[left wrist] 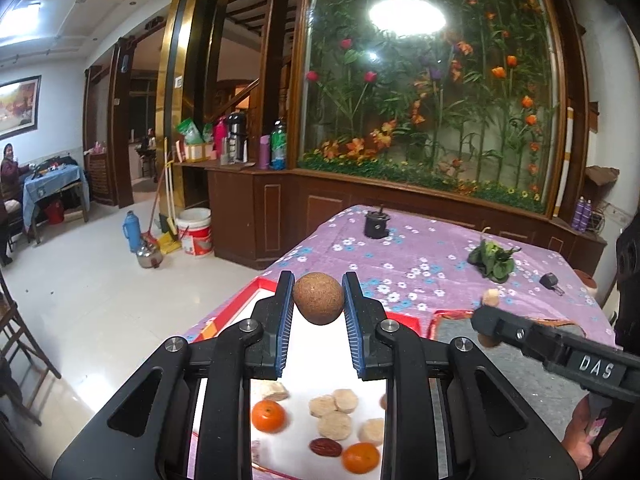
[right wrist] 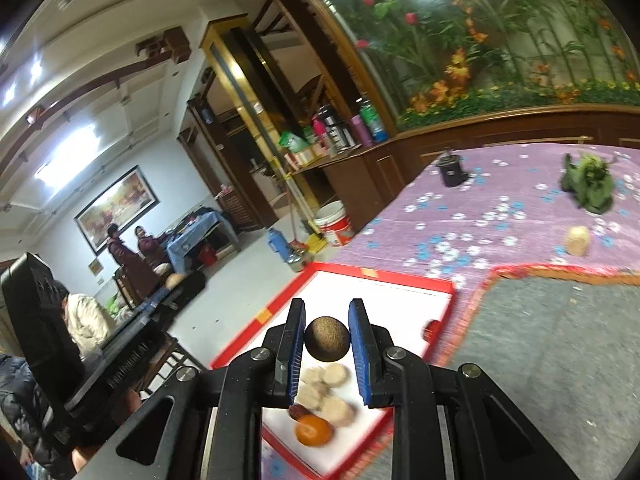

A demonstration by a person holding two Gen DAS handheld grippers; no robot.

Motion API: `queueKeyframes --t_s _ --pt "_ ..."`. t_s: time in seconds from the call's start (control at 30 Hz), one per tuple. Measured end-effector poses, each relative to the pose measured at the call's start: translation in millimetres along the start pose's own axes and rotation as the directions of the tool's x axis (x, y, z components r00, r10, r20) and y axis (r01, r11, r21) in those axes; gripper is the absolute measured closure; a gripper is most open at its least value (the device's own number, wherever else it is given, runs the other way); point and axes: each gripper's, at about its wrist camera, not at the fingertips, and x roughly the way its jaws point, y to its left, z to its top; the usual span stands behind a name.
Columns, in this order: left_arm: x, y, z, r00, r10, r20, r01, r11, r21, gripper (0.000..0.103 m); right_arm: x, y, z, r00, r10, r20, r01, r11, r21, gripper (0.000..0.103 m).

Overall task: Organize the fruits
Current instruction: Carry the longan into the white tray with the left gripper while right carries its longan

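My left gripper (left wrist: 318, 298) is shut on a brown round fruit (left wrist: 318, 298) and holds it above a white tray with a red rim (left wrist: 264, 282). In the tray lie two oranges (left wrist: 268, 416), several pale banana slices (left wrist: 334, 424) and a red date (left wrist: 326, 447). My right gripper (right wrist: 327, 338) is shut on another brown round fruit (right wrist: 327, 338) above the same tray (right wrist: 384, 276), over the banana slices (right wrist: 324, 392), a date and an orange (right wrist: 314, 431). The right gripper also shows from the side in the left wrist view (left wrist: 486, 320).
A purple flowered cloth (right wrist: 480, 216) covers the table. On it stand a black cup (left wrist: 375, 226), green leaves (left wrist: 494, 260), a banana piece (right wrist: 577, 241) and a grey mat with orange trim (right wrist: 560, 340). The table edge drops to the floor at left.
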Motion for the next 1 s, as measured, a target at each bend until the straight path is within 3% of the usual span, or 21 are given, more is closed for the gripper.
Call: queueKeyframes --t_s 0.13,0.23,0.4,0.67,1.0 --pt "16 10 0 0.998 0.061 -0.032 -0.061 0.998 0.002 0.08 19 14 15 0.999 0.053 0.001 -0.053 0.998 0.023 0.082" --pt "29 16 -9 0.995 0.077 -0.065 -0.077 0.997 0.009 0.08 36 19 4 0.998 0.064 -0.016 -0.064 0.997 0.032 0.082" --pt "47 25 -20 0.99 0.094 -0.102 -0.093 0.996 0.019 0.08 68 10 -10 0.993 0.051 -0.102 -0.045 0.997 0.058 0.082" --pt "72 54 -29 0.98 0.127 -0.154 -0.13 0.991 -0.009 0.08 93 -12 -9 0.991 0.007 -0.132 0.003 0.997 0.082 0.082" --pt "99 45 -51 0.966 0.123 -0.227 -0.117 0.992 0.039 0.079 134 -31 -31 0.973 -0.056 -0.222 0.07 0.996 0.057 0.082"
